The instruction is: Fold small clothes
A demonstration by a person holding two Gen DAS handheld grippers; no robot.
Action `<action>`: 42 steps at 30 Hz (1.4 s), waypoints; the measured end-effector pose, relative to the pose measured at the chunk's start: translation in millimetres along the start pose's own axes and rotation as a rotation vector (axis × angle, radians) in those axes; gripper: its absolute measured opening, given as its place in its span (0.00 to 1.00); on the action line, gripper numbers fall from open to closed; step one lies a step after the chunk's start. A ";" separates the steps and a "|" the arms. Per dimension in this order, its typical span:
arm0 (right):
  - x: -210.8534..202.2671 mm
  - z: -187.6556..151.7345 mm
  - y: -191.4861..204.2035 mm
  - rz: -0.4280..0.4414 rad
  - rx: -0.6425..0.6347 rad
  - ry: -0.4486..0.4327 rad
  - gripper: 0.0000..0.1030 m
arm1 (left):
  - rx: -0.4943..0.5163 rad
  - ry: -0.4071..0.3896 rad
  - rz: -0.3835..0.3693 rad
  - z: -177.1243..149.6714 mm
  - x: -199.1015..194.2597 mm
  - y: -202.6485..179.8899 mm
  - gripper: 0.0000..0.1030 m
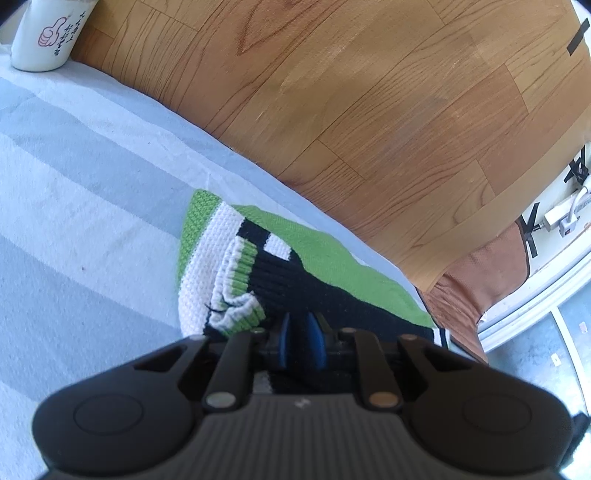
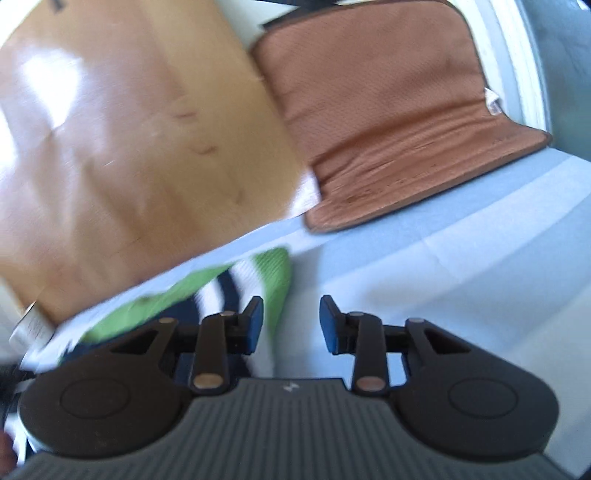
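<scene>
A small knitted sweater (image 1: 266, 266) in green, white and black lies partly folded on the striped cloth, near the table's edge. My left gripper (image 1: 300, 326) sits right over its black part, blue pads nearly together and pinching the knit. In the right wrist view the sweater (image 2: 221, 284) shows blurred, ahead and to the left. My right gripper (image 2: 291, 314) is open and empty, its left finger over the sweater's edge, its right finger over bare cloth.
A blue-and-white striped cloth (image 1: 74, 192) covers the table. A white cup (image 1: 48, 33) with a thumbs-up drawing stands at the far left. A brown cushion (image 2: 399, 110) lies at the table's edge. Wooden floor (image 1: 369, 92) lies beyond the edge.
</scene>
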State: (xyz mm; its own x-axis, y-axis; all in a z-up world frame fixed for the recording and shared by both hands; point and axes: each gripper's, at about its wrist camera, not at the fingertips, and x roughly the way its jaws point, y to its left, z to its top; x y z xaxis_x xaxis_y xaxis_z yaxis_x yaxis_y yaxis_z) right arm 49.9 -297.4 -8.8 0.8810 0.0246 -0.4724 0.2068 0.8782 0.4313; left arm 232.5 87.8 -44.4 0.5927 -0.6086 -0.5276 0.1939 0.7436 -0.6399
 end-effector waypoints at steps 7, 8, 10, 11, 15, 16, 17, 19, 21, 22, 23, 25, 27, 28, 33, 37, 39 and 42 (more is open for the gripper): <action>-17.5 -16.0 -25.4 -0.035 0.029 0.027 0.34 | 0.027 -0.010 0.006 -1.7 1.2 -3.6 0.15; -20.1 -15.5 -31.2 -0.037 0.067 0.014 0.33 | 0.027 -0.011 0.005 -1.8 1.1 -3.3 0.15; -25.3 -15.2 -34.8 -0.060 0.098 -0.018 0.37 | 0.030 -0.014 0.006 -2.3 1.2 -3.3 0.15; -28.8 -16.7 -33.7 -0.073 0.101 -0.035 0.39 | 0.034 -0.015 0.007 -2.5 1.1 -3.6 0.15; -33.8 -17.8 -28.9 -0.080 0.079 -0.083 0.43 | 0.049 -0.020 0.013 -3.8 1.1 -5.2 0.15; -34.2 -18.8 -27.5 -0.081 0.071 -0.090 0.43 | 0.051 -0.021 0.014 -3.8 1.1 -5.2 0.15; -34.2 -18.7 -27.2 -0.078 0.066 -0.096 0.43 | 0.054 -0.022 0.014 -4.1 1.2 -5.5 0.15; -33.8 -19.0 -29.0 -0.070 0.072 -0.100 0.43 | 0.059 -0.024 0.015 -4.4 1.4 -5.9 0.16; -33.4 -19.0 -30.8 -0.067 0.083 -0.102 0.44 | 0.063 -0.026 0.014 -4.9 1.5 -6.4 0.16; -33.3 -19.0 -31.5 -0.065 0.087 -0.104 0.44 | 0.066 -0.027 0.013 -5.1 1.7 -6.6 0.17; -33.4 -18.7 -31.7 -0.063 0.088 -0.106 0.45 | 0.069 -0.028 0.013 -5.4 1.8 -7.1 0.17; -33.3 -18.7 -30.8 -0.062 0.087 -0.109 0.47 | 0.075 -0.028 0.014 -5.6 2.1 -7.7 0.18; -33.0 -18.7 -30.4 -0.058 0.084 -0.112 0.48 | 0.080 -0.028 0.015 -5.8 2.3 -8.4 0.19; -33.1 -18.8 -30.5 -0.056 0.085 -0.113 0.48 | 0.083 -0.029 0.015 -5.9 2.7 -8.8 0.20; -31.9 -18.7 -30.9 -0.054 0.087 -0.117 0.48 | 0.095 -0.029 0.015 -6.1 2.8 -10.5 0.22; -32.4 -18.7 -31.1 -0.054 0.088 -0.117 0.48 | 0.098 -0.029 0.015 -6.1 2.6 -10.5 0.23; -32.2 -18.6 -31.3 -0.053 0.087 -0.118 0.48 | 0.097 -0.029 0.011 -6.1 2.5 -10.5 0.24; -33.4 -19.1 -30.6 -0.050 0.085 -0.125 0.48 | 0.103 -0.039 -0.011 -6.4 -0.3 -13.2 0.35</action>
State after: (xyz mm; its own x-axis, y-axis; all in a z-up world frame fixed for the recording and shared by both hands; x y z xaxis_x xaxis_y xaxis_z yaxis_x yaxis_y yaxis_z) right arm 6.1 -316.0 -20.9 0.9137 -0.0825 -0.3979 0.2822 0.8333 0.4753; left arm 224.7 76.4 -39.3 0.6197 -0.6070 -0.4975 0.2784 0.7627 -0.5838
